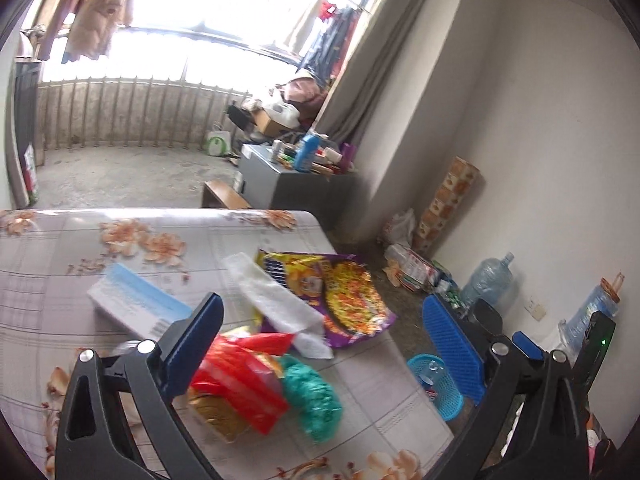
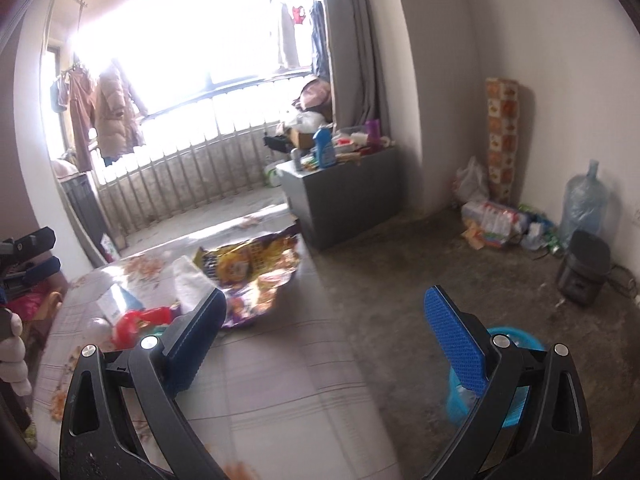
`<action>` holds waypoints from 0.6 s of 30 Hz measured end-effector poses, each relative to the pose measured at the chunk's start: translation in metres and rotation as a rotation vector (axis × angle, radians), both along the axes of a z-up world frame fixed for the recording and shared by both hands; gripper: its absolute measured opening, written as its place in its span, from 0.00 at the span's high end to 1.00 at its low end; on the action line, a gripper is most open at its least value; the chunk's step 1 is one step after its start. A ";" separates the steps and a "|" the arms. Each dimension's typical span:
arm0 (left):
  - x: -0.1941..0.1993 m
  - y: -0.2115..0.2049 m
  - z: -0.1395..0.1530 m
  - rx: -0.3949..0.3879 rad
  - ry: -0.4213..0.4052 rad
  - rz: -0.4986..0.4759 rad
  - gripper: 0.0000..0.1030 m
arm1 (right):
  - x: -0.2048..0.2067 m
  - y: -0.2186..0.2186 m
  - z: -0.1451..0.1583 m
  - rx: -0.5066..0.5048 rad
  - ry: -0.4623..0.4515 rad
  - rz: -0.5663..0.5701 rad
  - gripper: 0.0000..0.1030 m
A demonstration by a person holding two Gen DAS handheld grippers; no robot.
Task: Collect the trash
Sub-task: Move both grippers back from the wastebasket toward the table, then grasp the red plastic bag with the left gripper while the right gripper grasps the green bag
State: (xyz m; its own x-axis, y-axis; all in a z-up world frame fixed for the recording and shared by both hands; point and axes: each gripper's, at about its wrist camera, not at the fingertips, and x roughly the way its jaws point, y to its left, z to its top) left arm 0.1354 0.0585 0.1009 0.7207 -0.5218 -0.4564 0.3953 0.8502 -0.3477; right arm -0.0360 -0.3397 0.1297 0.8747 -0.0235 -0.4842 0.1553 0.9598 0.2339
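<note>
Both grippers gape empty – left gripper (image 1: 324,344), right gripper (image 2: 328,340). Crinkly red wrapper (image 1: 240,376), fuzzy teal scrubber (image 1: 312,396) and foil snack bag (image 1: 340,292) crowd the tabletop's (image 1: 60,280) right edge; the mesh blue basket (image 1: 436,384) sits on the floor beside it, half hidden in the right view.

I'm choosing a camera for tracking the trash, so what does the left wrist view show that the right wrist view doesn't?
Only the left wrist view: the teal shredded wad, the gold wrapper and the left claw, open and empty.

Only the right wrist view: the right claw, open and empty.

Both: the purple snack bag, white paper towel, red wrapper, white-and-blue box and blue basket on the floor beside the table.
</note>
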 end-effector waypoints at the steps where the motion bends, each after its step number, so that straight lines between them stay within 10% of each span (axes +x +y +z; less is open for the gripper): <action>1: -0.003 0.010 0.000 0.008 -0.010 0.019 0.05 | 0.003 0.004 -0.001 0.021 0.010 0.019 0.08; 18: -0.005 0.033 -0.055 0.122 0.054 -0.023 0.16 | 0.048 0.099 -0.023 0.199 0.192 0.344 0.26</action>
State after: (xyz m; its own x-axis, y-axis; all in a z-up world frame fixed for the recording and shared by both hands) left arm 0.1305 0.0917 0.0464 0.6816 -0.4766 -0.5553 0.3990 0.8781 -0.2640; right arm 0.0122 -0.2408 0.1070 0.7087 0.3636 -0.6046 -0.1068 0.9024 0.4175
